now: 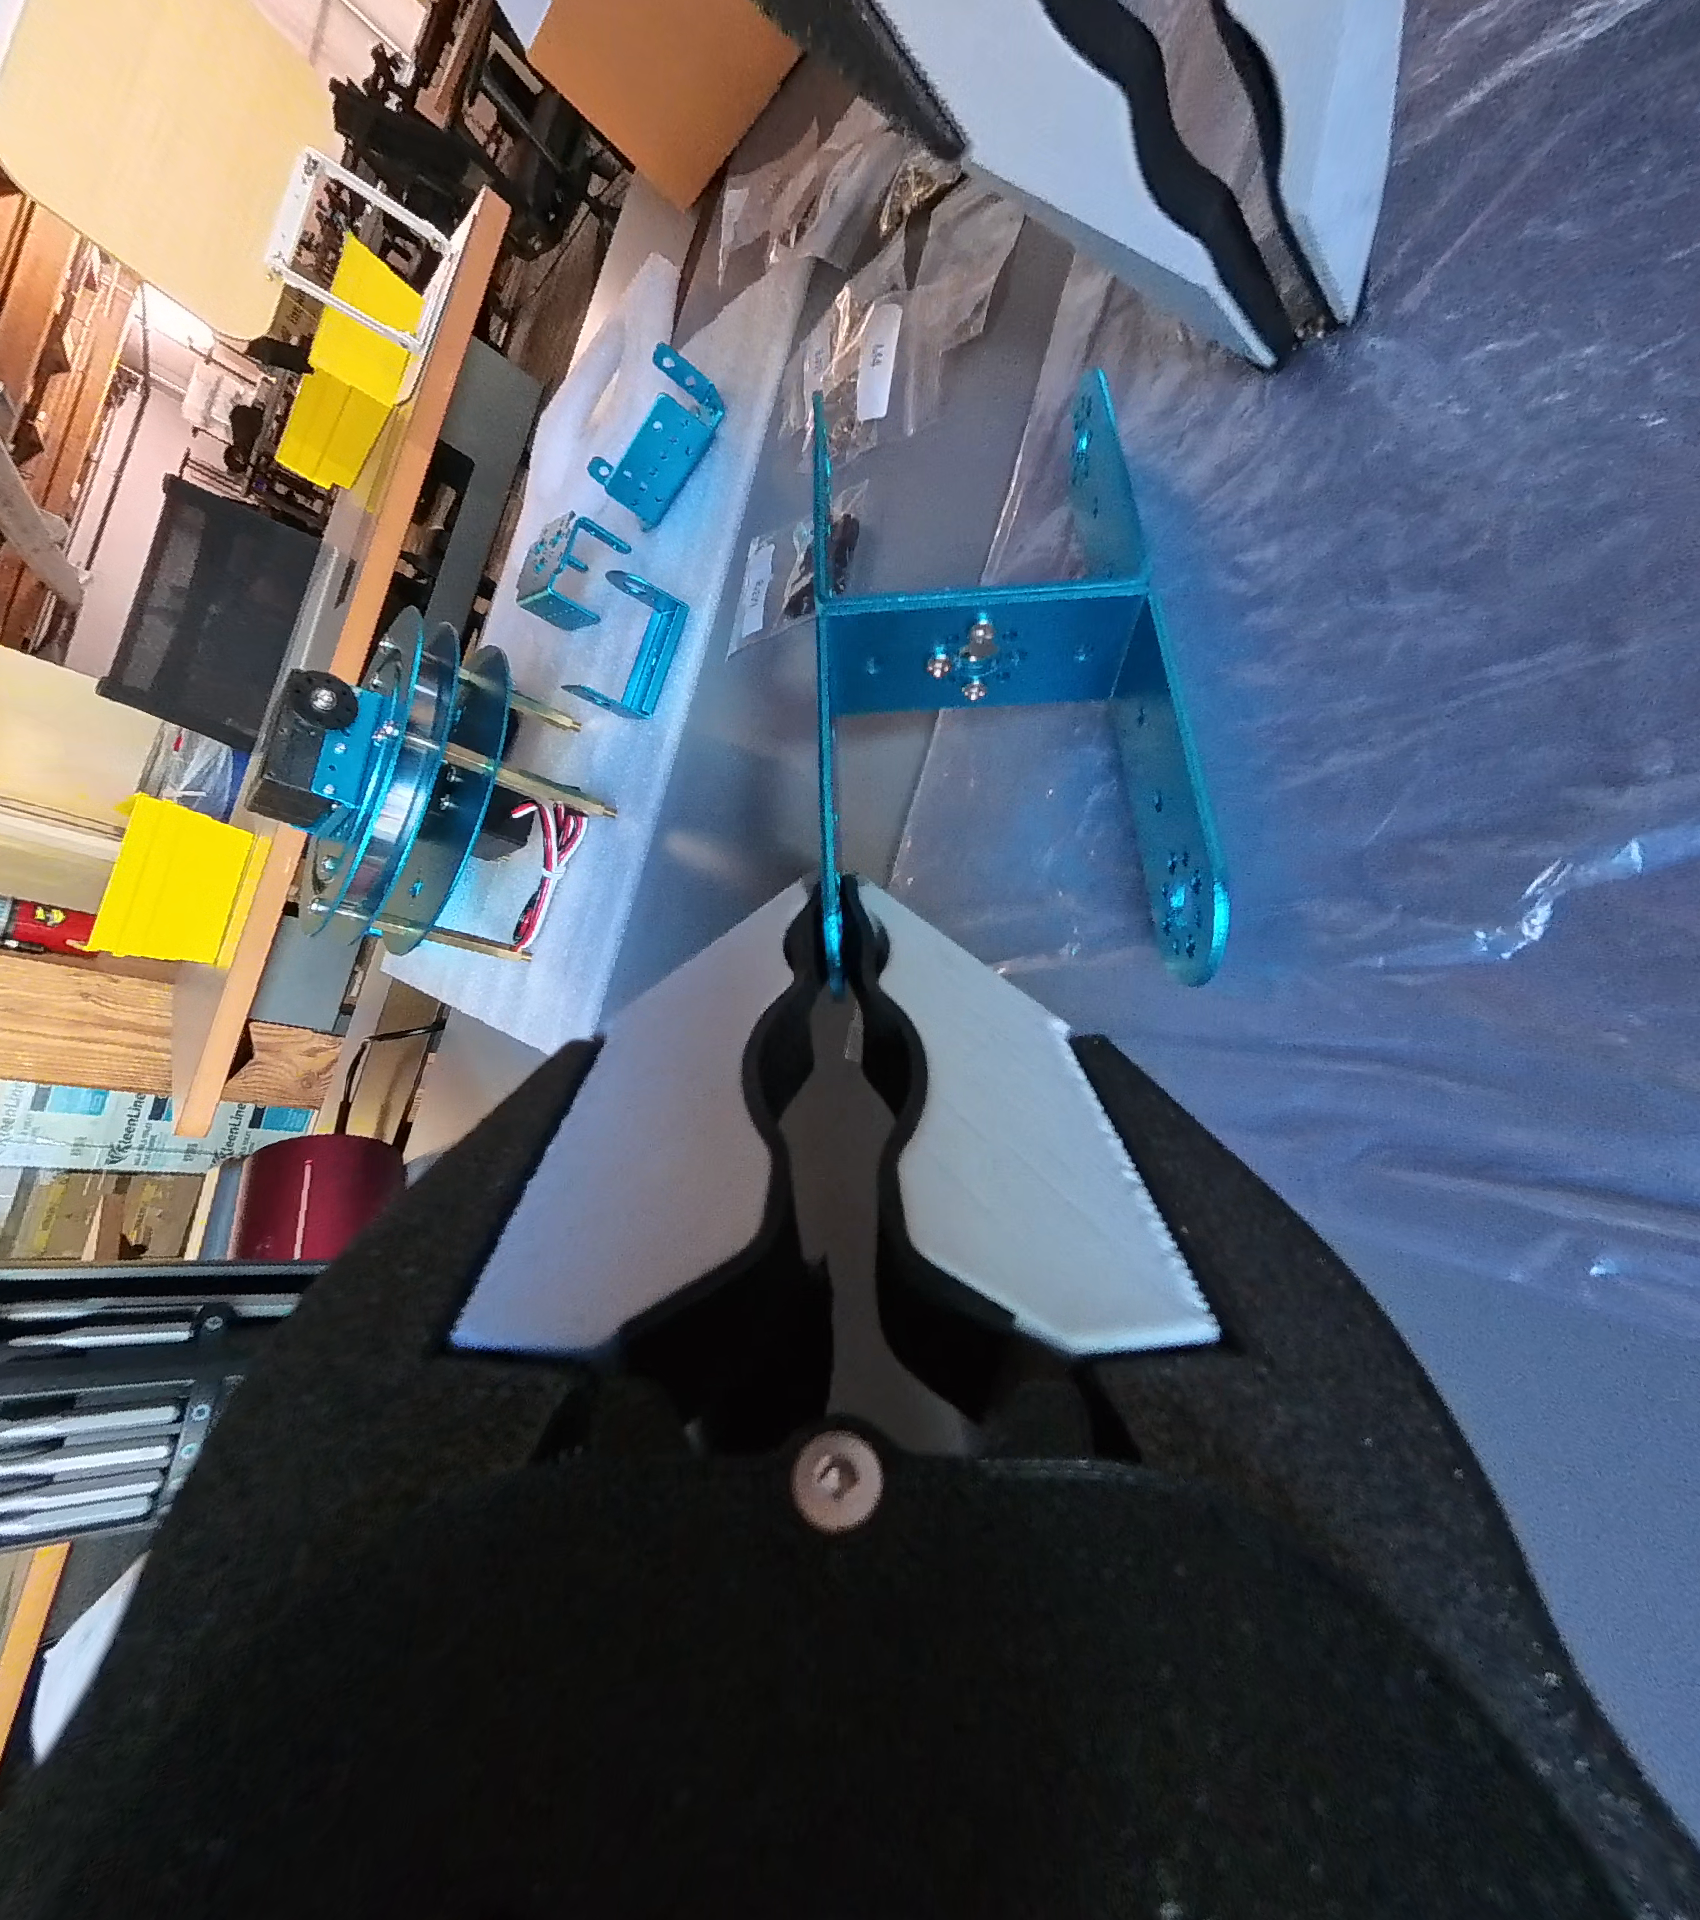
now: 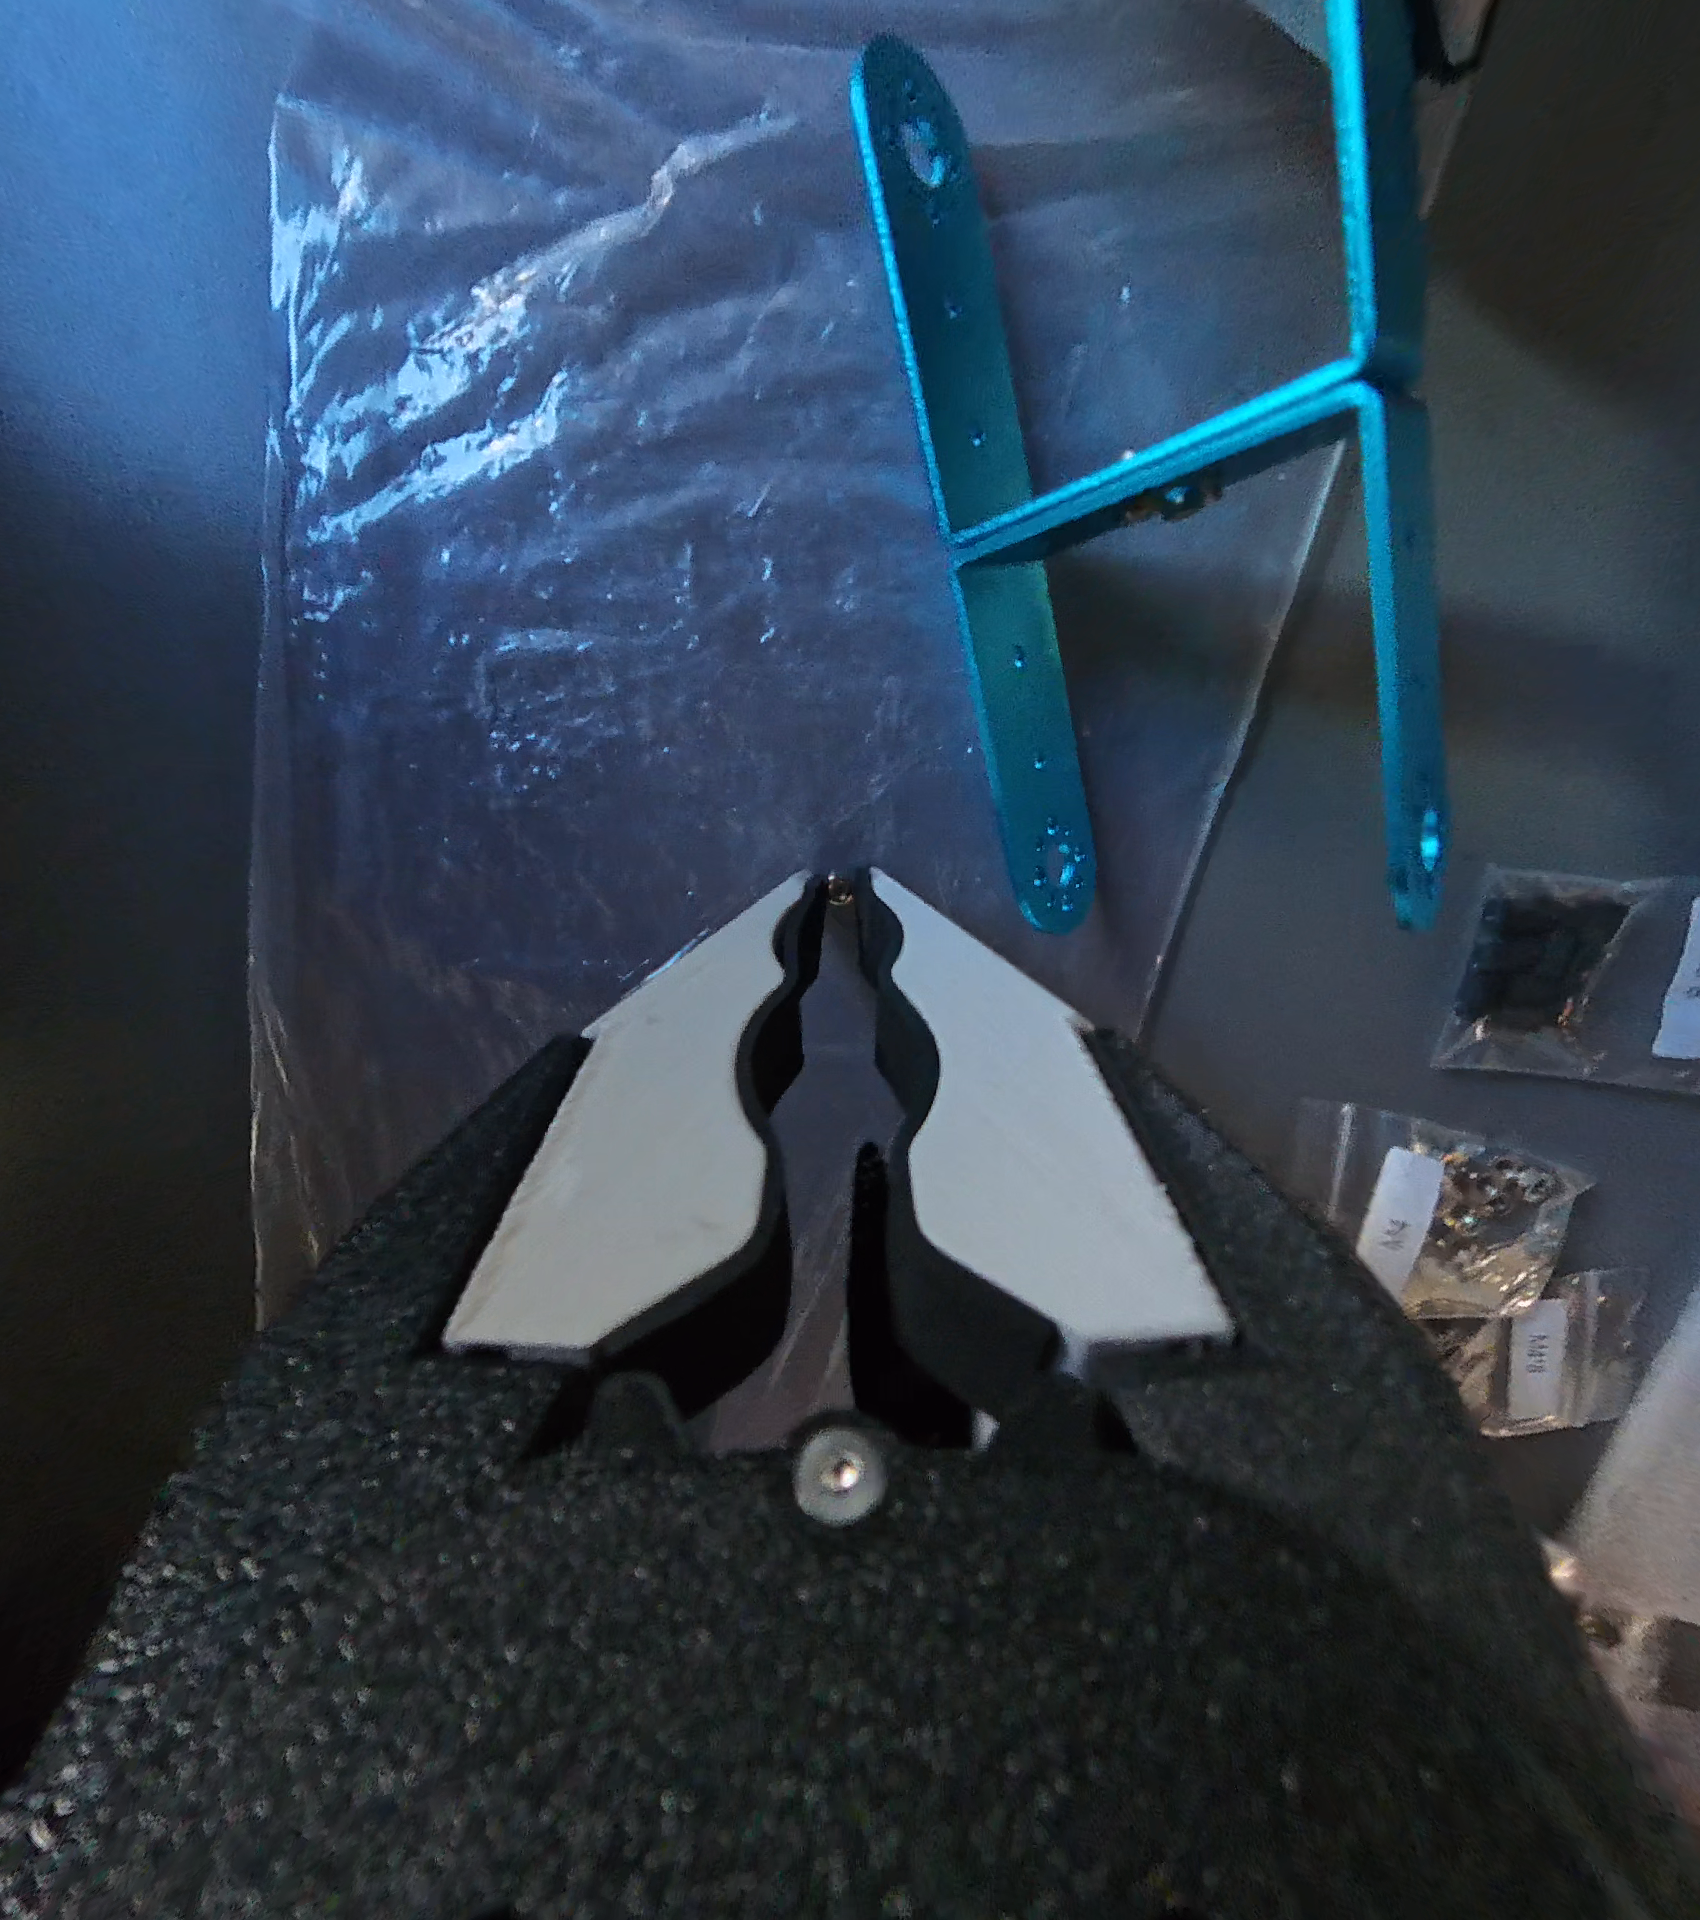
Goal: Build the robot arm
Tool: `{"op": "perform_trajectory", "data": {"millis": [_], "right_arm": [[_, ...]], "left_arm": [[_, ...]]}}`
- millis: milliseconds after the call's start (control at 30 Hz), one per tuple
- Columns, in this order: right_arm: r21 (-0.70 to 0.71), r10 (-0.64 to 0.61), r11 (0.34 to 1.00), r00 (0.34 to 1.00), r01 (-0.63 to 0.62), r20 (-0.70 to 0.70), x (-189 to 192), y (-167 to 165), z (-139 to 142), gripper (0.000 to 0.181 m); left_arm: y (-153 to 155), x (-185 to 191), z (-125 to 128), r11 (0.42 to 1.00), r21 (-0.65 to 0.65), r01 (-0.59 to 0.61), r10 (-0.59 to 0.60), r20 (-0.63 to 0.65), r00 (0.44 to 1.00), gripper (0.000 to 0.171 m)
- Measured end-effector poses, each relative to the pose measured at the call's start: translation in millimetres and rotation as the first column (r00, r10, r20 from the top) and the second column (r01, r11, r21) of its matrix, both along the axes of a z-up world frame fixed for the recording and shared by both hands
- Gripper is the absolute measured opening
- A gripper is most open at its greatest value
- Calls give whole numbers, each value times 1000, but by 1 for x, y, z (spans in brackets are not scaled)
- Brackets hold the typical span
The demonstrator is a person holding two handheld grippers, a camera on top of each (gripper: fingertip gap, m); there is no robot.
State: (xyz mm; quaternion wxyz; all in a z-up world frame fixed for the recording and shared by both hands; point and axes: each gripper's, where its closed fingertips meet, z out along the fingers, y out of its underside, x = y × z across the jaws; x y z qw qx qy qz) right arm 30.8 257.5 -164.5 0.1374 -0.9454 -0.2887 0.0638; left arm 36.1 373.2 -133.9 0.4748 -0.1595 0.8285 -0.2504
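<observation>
My left gripper (image 1: 844, 914) is shut on the end of one long arm of a blue H-shaped metal bracket (image 1: 981, 649) and holds it above the grey table. The bracket's crosspiece carries small screws around a centre hole. The same bracket (image 2: 1022, 665) shows in the right wrist view at upper right. My right gripper (image 2: 838, 891) is shut on a small metal screw (image 2: 837, 885) at its fingertips, just left of the bracket's lower arm end, over a clear plastic bag (image 2: 534, 520). The right gripper (image 1: 1189, 156) also shows at the top of the left wrist view.
Small clear bags of hardware (image 2: 1469, 1216) lie to the right of the bracket. On white foam (image 1: 617, 540) lie smaller blue brackets (image 1: 659, 447) and a round blue turntable assembly with a black servo (image 1: 378, 790). Yellow bins (image 1: 171, 894), a shelf and a cardboard box (image 1: 659, 94) stand beyond. Left tips to right tips: about 12 cm.
</observation>
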Motion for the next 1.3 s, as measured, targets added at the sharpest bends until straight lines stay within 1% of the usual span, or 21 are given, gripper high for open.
{"op": "perform_trajectory", "data": {"millis": [100, 233, 300, 400, 500, 567, 600, 633, 700, 733, 800, 867, 933, 1000, 1067, 1167, 1233, 1300], "right_arm": [[2, 28, 1000, 1000, -28, 8, 0, 1, 0, 5], [88, -1, 996, 997, 8, -78, 4, 3, 9, 5], [154, -21, 987, 985, 48, -174, 5, 3, 21, 5], [245, -59, 960, 951, 138, -305, 10, 3, 41, 4], [297, -73, 925, 877, 238, -475, 6, 4, 56, 4], [274, -83, 919, 820, 283, -567, 0, 3, 58, 4], [262, -92, 914, 787, 309, -610, -3, 3, 58, 4], [240, -112, 914, 772, 327, -625, -5, 3, 55, 4], [220, -155, 911, 784, 349, -601, -5, 2, 45, 4], [220, -174, 903, 783, 368, -597, -4, 4, 43, 4], [199, -193, 895, 748, 399, -635, -8, 9, 44, 4], [167, -218, 895, 731, 414, -647, -8, 15, 41, 4], [144, -222, 902, 722, 408, -655, -10, 20, 38, 4], [140, -240, 896, 724, 422, -646, -6, 27, 36, 4], [123, -240, 898, 704, 422, -668, -6, 30, 35, 4], [83, -246, 908, 683, 411, -688, -5, 31, 33, 5], [60, -262, 905, 662, 422, -703, -2, 34, 34, 4], [24, -285, 901, 633, 433, -720, -1, 37, 33, 4]], "left_arm": [[0, 0, 2, 1000, -3, 1, -1, 1, 1000, 0], [-4, -3, 11, 1000, -19, 15, -15, 26, 1000, 0], [-10, -6, 14, 999, -40, 30, -29, 28, 999, 0], [-22, -11, 15, 990, -126, 64, -66, -13, 998, 0], [-31, -15, 11, 978, -195, 74, -89, -71, 993, 0], [-37, -18, 4, 977, -198, 76, -99, -108, 989, 0], [-38, -17, 0, 981, -179, 72, -94, -118, 989, 0], [-37, -16, -2, 985, -160, 61, -81, -122, 989, 0], [-33, -15, -6, 990, -140, 31, -51, -138, 989, 0], [-29, -17, -13, 994, -105, 6, -25, -181, 983, 0], [-22, -18, -19, 999, -29, -30, 24, -206, 978, 1], [-22, -21, -22, 999, -2, -53, 51, -238, 970, 2], [-26, -25, -26, 998, -16, -58, 52, -281, 958, 3], [-28, -29, -26, 999, -22, -43, 34, -297, 954, 3], [-28, -31, -24, 1000, -10, -29, 25, -289, 957, 6], [-26, -32, -19, 1000, -11, -21, 17, -287, 958, 25], [-29, -41, -18, 999, -48, 11, -27, -340, 940, 30], [-31, -44, -10, 995, -100, 29, -62, -351, 934, 33]]}}
